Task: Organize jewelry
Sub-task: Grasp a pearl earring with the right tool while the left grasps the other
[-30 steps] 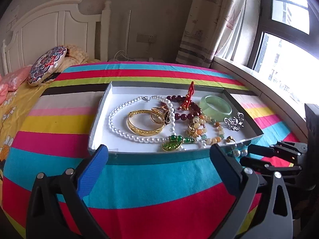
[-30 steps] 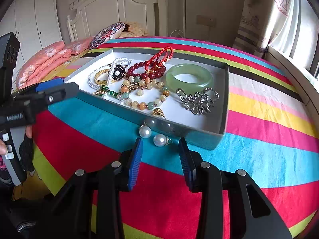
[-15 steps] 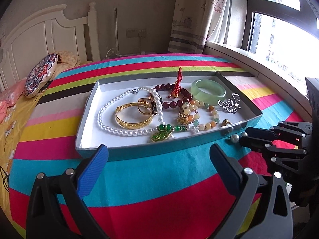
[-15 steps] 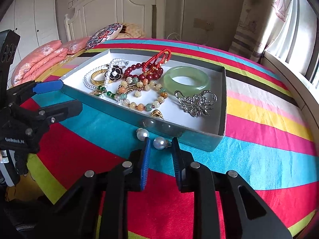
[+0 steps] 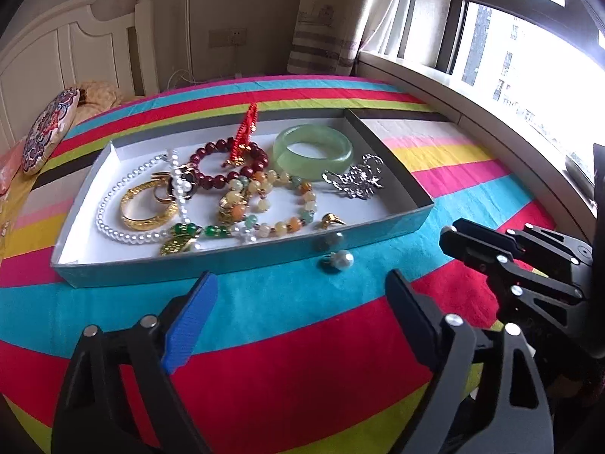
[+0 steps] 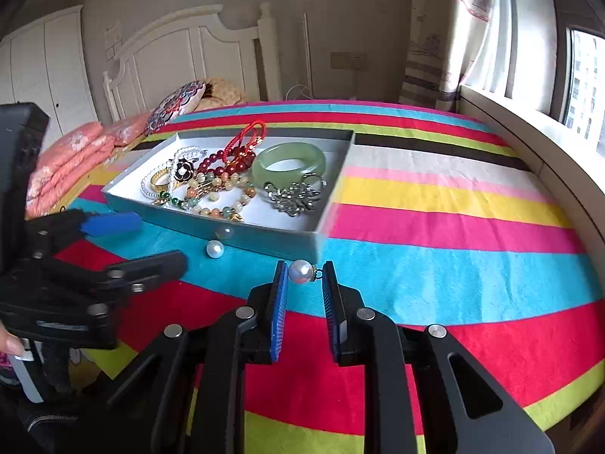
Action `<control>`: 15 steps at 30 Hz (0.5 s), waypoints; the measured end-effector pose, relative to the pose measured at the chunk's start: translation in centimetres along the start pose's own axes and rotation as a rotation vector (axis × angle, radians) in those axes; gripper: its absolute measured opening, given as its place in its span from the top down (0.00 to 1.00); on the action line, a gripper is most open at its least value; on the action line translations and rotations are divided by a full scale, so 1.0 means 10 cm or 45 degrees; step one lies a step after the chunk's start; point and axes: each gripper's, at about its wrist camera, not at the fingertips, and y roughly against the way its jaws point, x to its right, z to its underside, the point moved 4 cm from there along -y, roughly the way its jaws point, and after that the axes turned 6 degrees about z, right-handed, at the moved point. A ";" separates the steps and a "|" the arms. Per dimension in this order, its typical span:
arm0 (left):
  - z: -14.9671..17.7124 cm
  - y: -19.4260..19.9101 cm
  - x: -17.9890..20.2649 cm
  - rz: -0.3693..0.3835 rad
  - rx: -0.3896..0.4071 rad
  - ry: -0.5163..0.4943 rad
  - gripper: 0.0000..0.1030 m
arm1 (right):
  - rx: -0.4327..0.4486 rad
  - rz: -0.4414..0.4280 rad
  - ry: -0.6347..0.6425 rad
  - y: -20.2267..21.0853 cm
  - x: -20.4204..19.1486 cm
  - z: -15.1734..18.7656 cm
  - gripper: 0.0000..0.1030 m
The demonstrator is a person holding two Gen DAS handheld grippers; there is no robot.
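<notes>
One pearl earring has left the bedspread — right gripper narrowly pinches it, jaws closing. Its mate lies beside the tray. Left gripper wide, empty, closing.

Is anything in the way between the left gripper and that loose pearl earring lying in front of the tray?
Nothing visible. The pearl earring lies alone on the striped bedspread, just outside the tray's front wall. Only bare cloth lies between it and the left gripper, whose empty jaws are closing.

striped bedspread, white headboard, patterned cushion, curtain, window
</notes>
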 end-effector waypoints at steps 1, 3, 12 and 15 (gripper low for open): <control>0.00 -0.04 0.03 -0.008 -0.016 -0.007 0.29 | 0.005 0.001 -0.009 0.02 0.04 0.01 0.82; -0.02 -0.14 0.11 -0.057 -0.041 -0.017 0.40 | 0.015 -0.007 -0.023 0.04 0.08 0.03 0.82; -0.06 -0.29 0.23 -0.172 -0.050 0.023 0.49 | 0.031 -0.053 -0.067 0.08 0.18 0.11 0.82; -0.06 -0.28 0.26 -0.198 -0.035 0.030 0.67 | 0.031 -0.059 -0.070 0.09 0.18 0.13 0.82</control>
